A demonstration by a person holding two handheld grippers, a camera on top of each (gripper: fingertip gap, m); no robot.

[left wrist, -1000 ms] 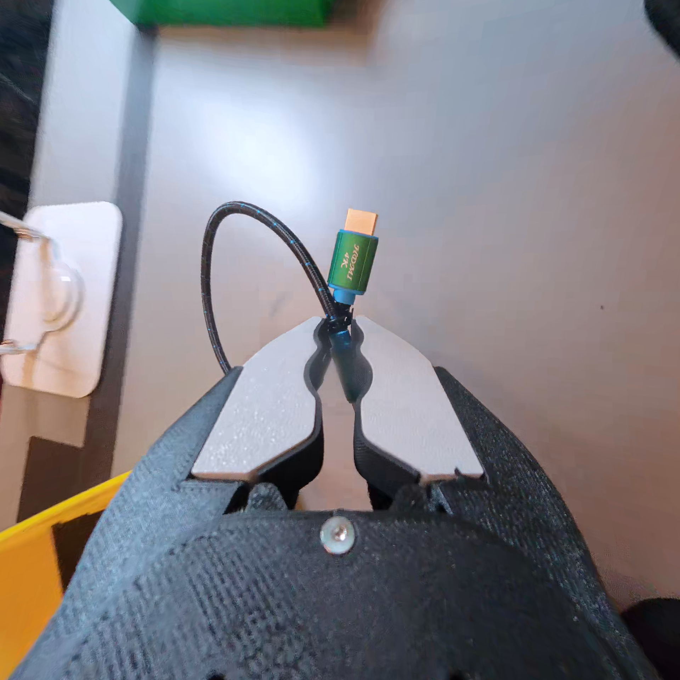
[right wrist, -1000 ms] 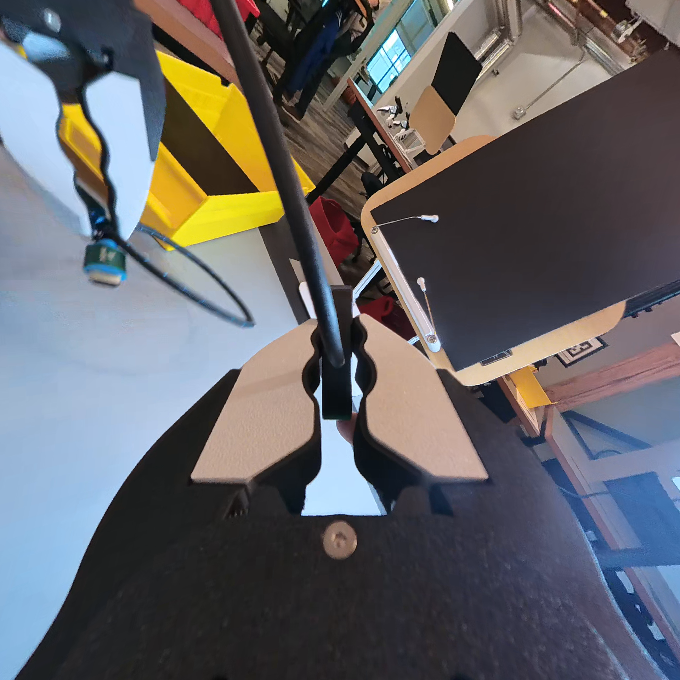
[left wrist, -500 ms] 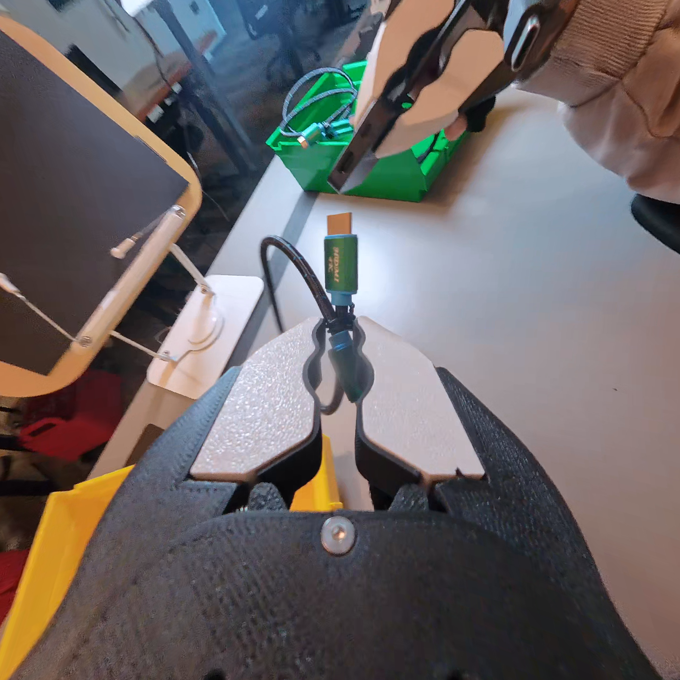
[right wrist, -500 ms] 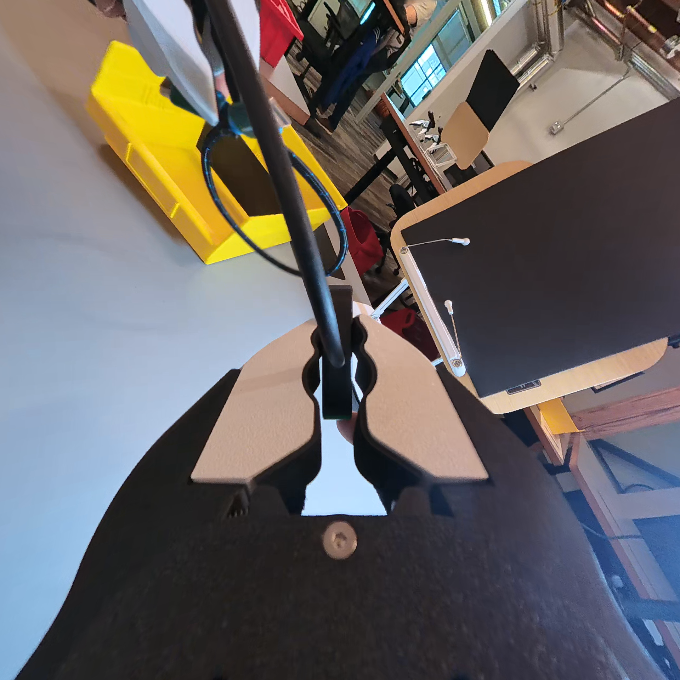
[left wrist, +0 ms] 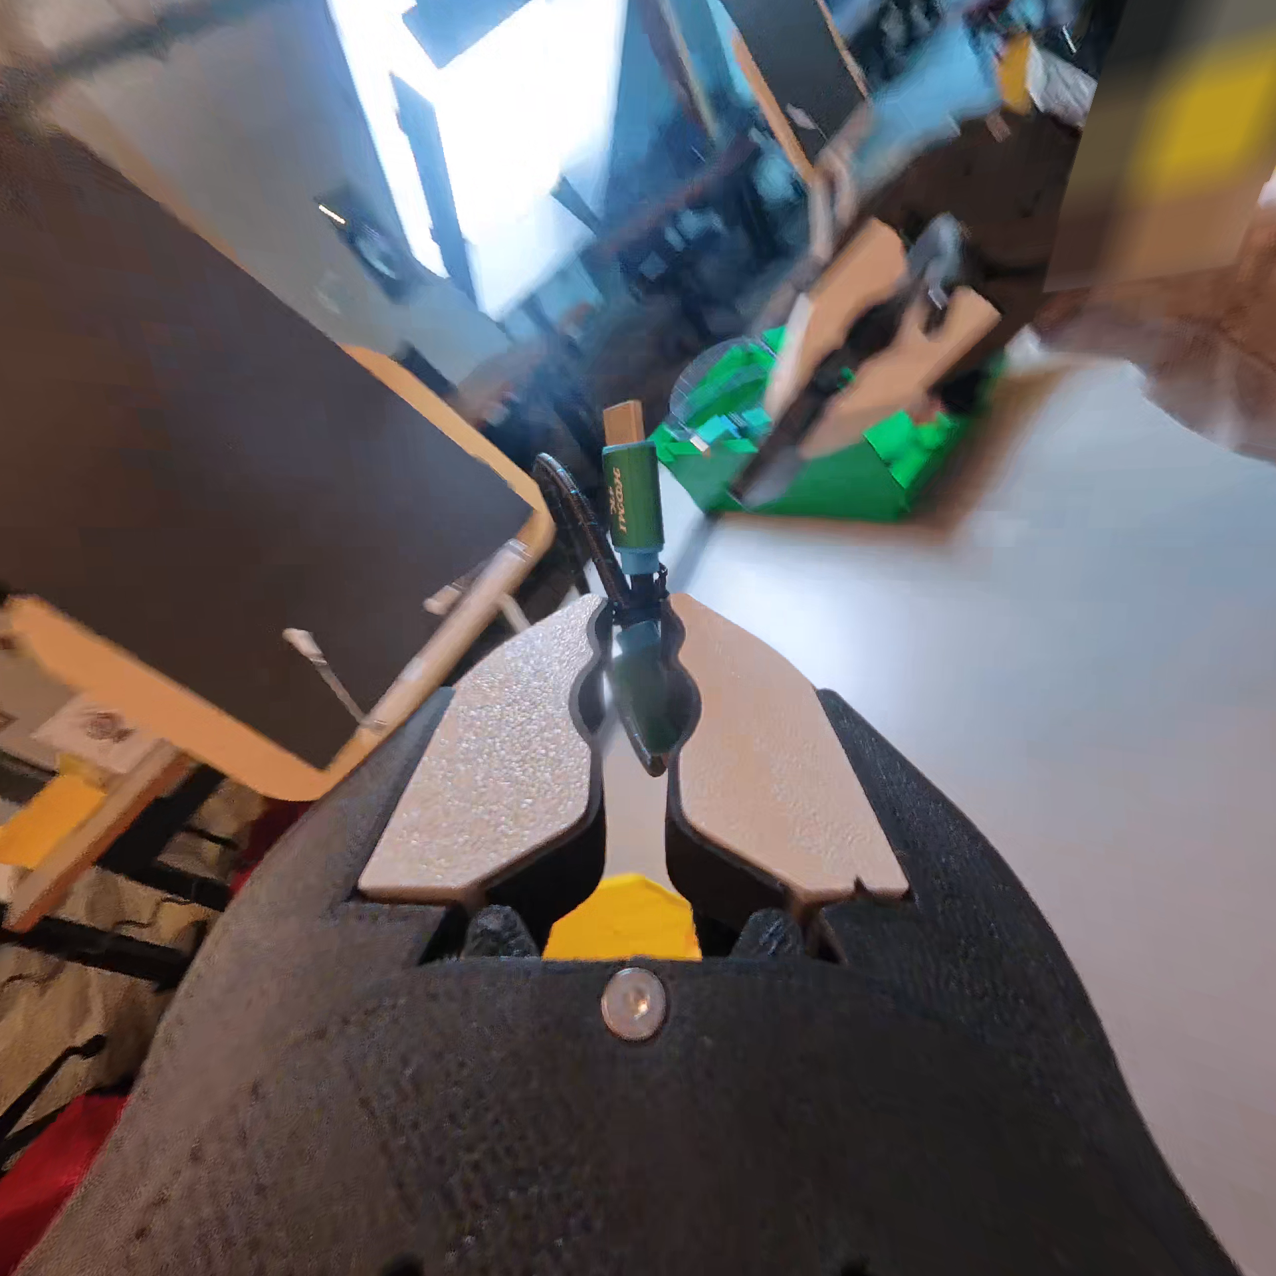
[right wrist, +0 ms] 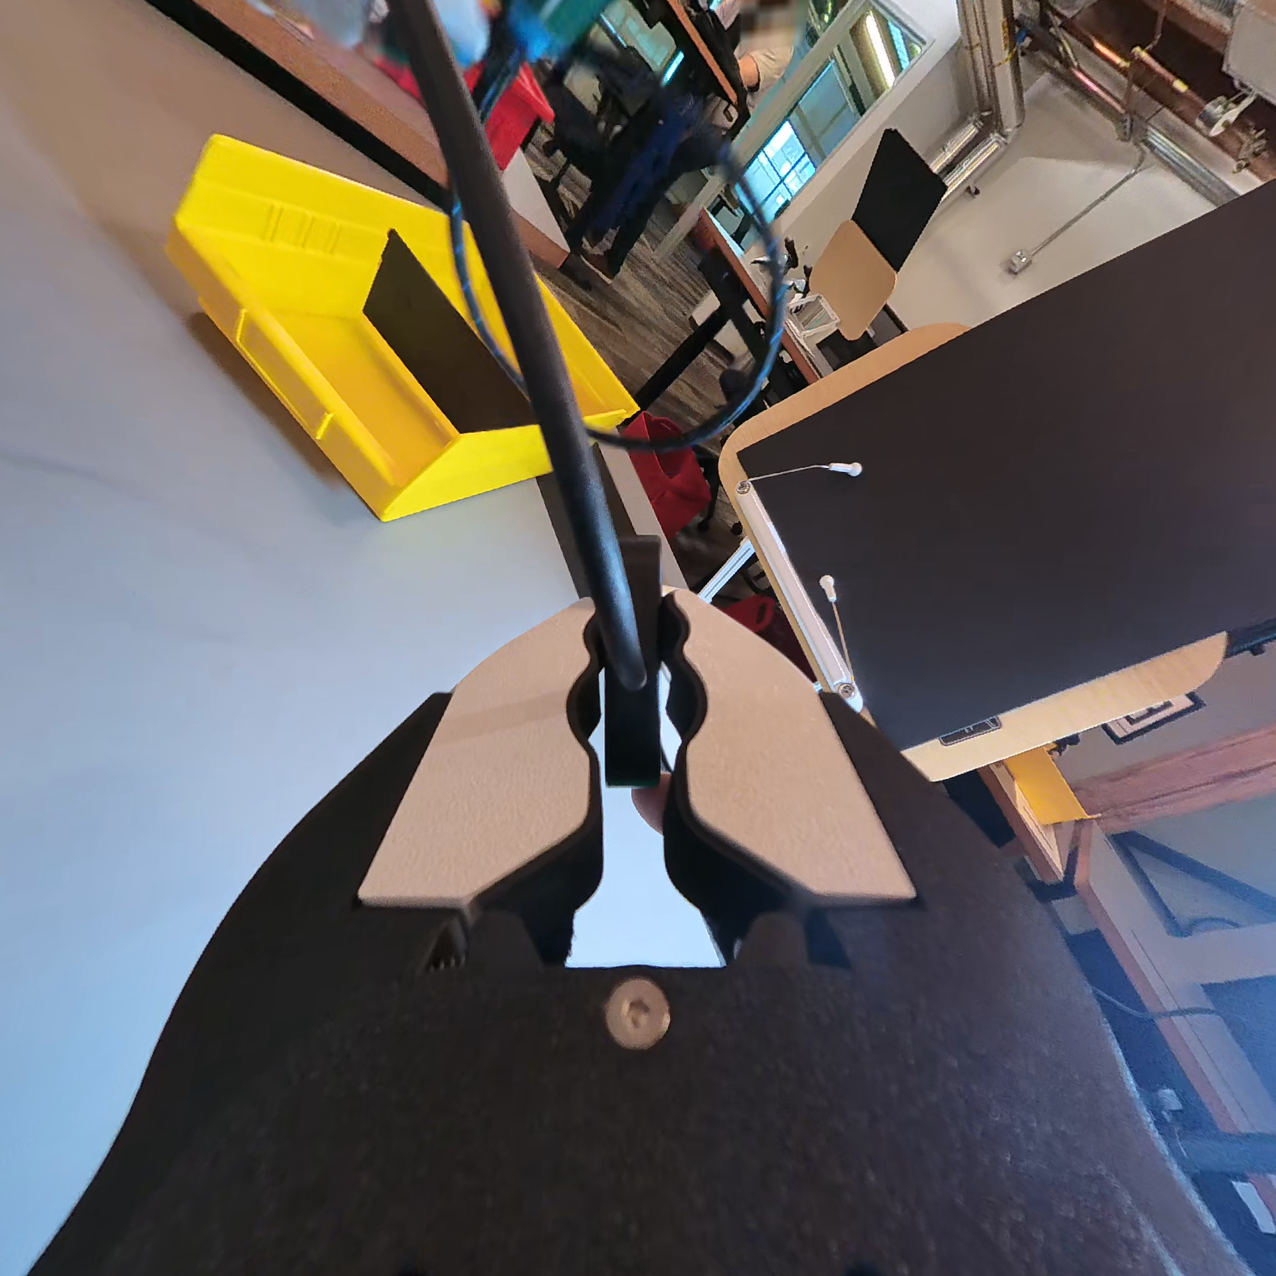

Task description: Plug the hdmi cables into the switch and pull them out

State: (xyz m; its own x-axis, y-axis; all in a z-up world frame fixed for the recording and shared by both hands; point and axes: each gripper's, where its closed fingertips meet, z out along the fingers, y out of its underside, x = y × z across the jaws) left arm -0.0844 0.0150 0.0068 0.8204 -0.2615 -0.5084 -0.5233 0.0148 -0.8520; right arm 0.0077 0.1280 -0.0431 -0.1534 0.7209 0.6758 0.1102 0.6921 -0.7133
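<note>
The green metal-shelled HDMI cable plug (left wrist: 632, 497) with its gold tip is held upright, clear of the grey table (left wrist: 1001, 656), clamped at its braided cord by the left gripper (left wrist: 639, 680). The flat black switch (right wrist: 632, 718) with its thick black lead is pinched in the right gripper (right wrist: 632, 690). More cables lie in the green plastic bin (left wrist: 828, 476); only a black divider is seen in the yellow plastic bin (right wrist: 359, 345). Since half a second ago, the left view has been tilted upward, and open tabletop lies to the right.

Bare grey table (right wrist: 207, 621) lies open beside the yellow bin (right wrist: 331, 345) at its edge.

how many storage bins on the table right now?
2. A yellow bin at the table's edge in the right wrist view; a green bin at the far edge in the left wrist view. Others may be hidden.
</note>
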